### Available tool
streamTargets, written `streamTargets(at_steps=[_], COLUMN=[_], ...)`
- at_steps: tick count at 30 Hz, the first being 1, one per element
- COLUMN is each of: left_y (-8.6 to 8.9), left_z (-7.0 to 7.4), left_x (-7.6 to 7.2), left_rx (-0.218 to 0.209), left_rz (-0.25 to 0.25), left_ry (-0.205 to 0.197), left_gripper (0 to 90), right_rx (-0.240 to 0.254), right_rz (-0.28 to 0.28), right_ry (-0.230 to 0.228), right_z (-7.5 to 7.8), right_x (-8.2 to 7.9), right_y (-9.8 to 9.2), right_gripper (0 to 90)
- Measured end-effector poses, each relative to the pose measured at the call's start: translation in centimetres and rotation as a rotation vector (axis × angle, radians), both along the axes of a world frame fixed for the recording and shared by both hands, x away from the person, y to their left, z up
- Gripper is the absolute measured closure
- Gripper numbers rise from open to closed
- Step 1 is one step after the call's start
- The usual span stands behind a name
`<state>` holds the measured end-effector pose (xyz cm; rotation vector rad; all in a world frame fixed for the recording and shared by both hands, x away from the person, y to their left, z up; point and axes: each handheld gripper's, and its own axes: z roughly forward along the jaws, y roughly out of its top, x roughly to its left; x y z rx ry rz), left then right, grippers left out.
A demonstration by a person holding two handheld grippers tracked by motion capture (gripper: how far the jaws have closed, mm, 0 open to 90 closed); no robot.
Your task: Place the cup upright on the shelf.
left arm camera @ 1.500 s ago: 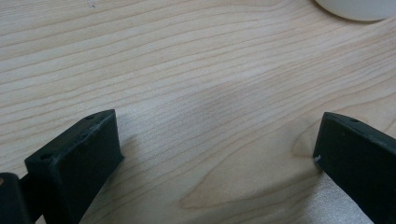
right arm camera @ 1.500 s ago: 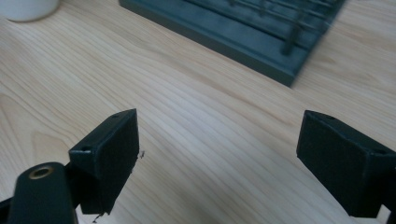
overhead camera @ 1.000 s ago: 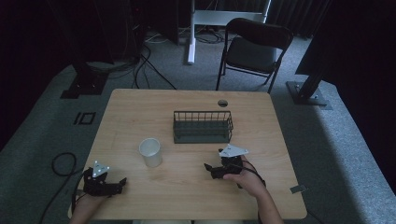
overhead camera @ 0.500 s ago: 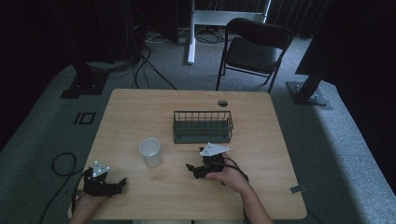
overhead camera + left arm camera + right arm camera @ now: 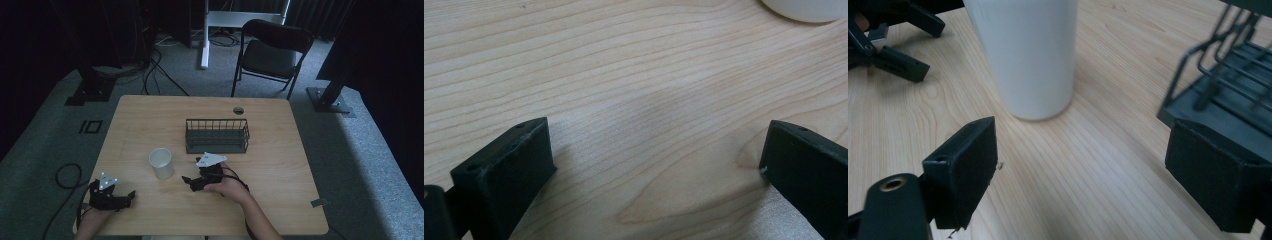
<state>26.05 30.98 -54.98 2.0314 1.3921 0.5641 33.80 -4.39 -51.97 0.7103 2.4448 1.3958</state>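
No readable text or labels anywhere

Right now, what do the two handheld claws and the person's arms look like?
Both are black. The left claw and right claw each carry a grey three-cornered plate on top and trail a dark cable. Their fingers are blocky, with flat matte pads. The forearms show no sleeves.
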Motion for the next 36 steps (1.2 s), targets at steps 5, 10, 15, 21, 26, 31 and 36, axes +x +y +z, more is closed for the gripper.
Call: streamTargets(at_steps=[5,10,15,21,26,31,36], left_y=[0.0,0.0,0.0,0.0,0.0,0.0,0.0], left_z=[0.0,0.0,0.0,0.0,0.0,0.0,0.0], left_x=[0.0,0.0,0.0,0.0,0.0,-0.1,-0.1], left_rx=[0.000,0.000,0.000,0.001,0.001,0.000,-0.001], left_rz=[0.000,0.000,0.000,-0.001,-0.001,-0.008,-0.008], left_ry=[0.000,0.000,0.000,0.000,-0.001,0.000,0.001], left_gripper=[0.9,0.9,0.9,0.9,1.0,0.9,0.9], right_rx=[0.001,0.014,0.016,0.030,0.031,0.032,0.026], right_rz=[0.014,0.024,0.045,0.063,0.066,0.064,0.058], right_ry=[-0.004,-0.008,-0.021,-0.029,-0.033,-0.036,-0.037], right_z=[0.1,0.4,0.8,1.1,1.1,1.0,0.7], right_x=[0.2,0.5,0.7,0.8,0.9,1.3,1.6], right_y=[1.2,2.3,3.3,4.8,6.0,6.9,7.6], right_gripper=[13.2,13.2,13.2,13.1,13.1,12.8,12.8])
